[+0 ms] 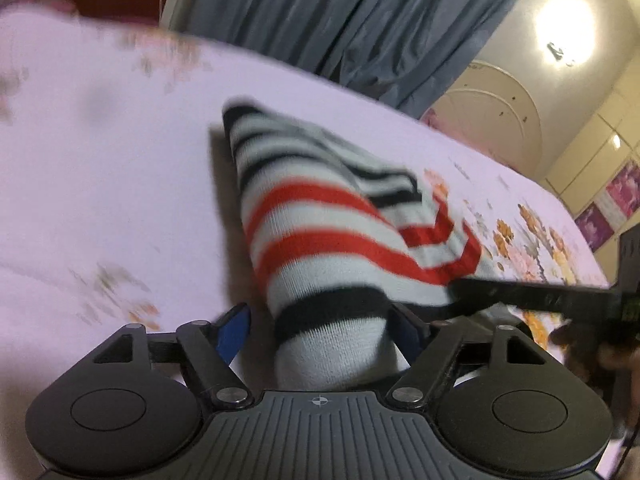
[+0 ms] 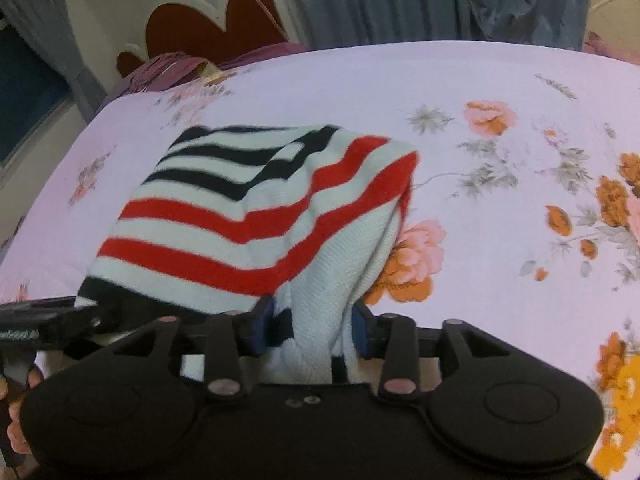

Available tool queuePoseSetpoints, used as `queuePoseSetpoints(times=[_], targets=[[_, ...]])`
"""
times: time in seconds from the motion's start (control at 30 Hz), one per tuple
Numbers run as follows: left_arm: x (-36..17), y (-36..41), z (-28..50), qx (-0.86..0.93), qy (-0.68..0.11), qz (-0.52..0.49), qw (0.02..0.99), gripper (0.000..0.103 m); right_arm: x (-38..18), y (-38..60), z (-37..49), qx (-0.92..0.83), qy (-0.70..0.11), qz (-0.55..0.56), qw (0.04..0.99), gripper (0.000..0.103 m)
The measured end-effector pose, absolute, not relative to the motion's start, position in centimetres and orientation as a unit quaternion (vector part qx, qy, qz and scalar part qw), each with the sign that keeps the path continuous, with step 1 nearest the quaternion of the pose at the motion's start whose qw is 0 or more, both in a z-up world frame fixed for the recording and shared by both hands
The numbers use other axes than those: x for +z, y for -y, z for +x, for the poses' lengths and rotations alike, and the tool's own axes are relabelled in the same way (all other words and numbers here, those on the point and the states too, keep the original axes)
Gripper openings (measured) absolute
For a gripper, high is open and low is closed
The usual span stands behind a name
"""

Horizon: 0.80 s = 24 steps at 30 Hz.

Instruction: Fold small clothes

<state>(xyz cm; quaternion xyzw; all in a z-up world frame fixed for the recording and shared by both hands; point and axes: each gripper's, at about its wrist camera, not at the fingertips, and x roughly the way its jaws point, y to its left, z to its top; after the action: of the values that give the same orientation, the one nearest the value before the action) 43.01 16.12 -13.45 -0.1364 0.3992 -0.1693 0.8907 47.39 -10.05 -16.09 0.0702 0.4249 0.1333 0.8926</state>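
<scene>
Both the left gripper and right gripper clench the near edge of the red-black-white striped knit garment, which drapes away over the floral pink bed.

Ceiling lamp glares | left view motion-blurred | fisheye-bent edges | soft shadows

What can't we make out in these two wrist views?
- Left wrist view: motion blur smears the striped garment and bedsheet print.
- Both views: garment type unclear; it is bunched in the left gripper and right gripper.
- Right wrist view: left gripper cut off by the frame edge.
</scene>
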Motion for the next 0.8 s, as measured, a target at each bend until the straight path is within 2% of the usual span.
queuePoseSetpoints(times=[0.07,0.13,0.23,0.3,0.4,0.43,0.47,0.5,0.8], targets=[[-11.9,-16.7,42.8,-0.16,-0.371,-0.109,0.908,0.074,-14.7,10.9,47.1,0.116,-0.399,0.065,0.907,0.051],[-10.4,-16.7,43.5,-0.154,-0.349,-0.09,0.92,0.074,-13.5,11.5,47.3,0.111,-0.38,0.077,0.915,0.038],[-9.1,-15.1,45.4,-0.175,-0.34,-0.067,0.921,0.07,-12.7,11.0,48.9,0.121,-0.376,0.072,0.916,0.027],[-9.2,-13.3,46.8,-0.194,-0.353,-0.046,0.914,0.065,-12.9,9.9,50.0,0.131,-0.385,0.055,0.912,0.026],[-10.5,-11.5,48.3,-0.203,-0.378,-0.022,0.903,0.063,-14.1,8.1,51.3,0.133,-0.401,0.015,0.906,0.025],[-10.9,-11.3,48.6,-0.202,-0.384,-0.014,0.901,0.06,-14.7,7.6,51.5,0.128,-0.404,-0.004,0.906,0.024],[-11.5,-11.1,48.9,-0.2,-0.391,0.0,0.898,0.054,-15.4,7.1,51.6,0.126,-0.405,-0.026,0.905,0.024],[-11.8,-11.0,48.7,-0.198,-0.391,0.011,0.899,0.052,-16.0,6.8,51.9,0.124,-0.408,-0.043,0.904,0.023],[-11.7,-10.2,47.8,-0.188,-0.379,0.032,0.905,0.052,-16.9,7.1,53.2,0.12,-0.408,-0.035,0.904,0.021]])
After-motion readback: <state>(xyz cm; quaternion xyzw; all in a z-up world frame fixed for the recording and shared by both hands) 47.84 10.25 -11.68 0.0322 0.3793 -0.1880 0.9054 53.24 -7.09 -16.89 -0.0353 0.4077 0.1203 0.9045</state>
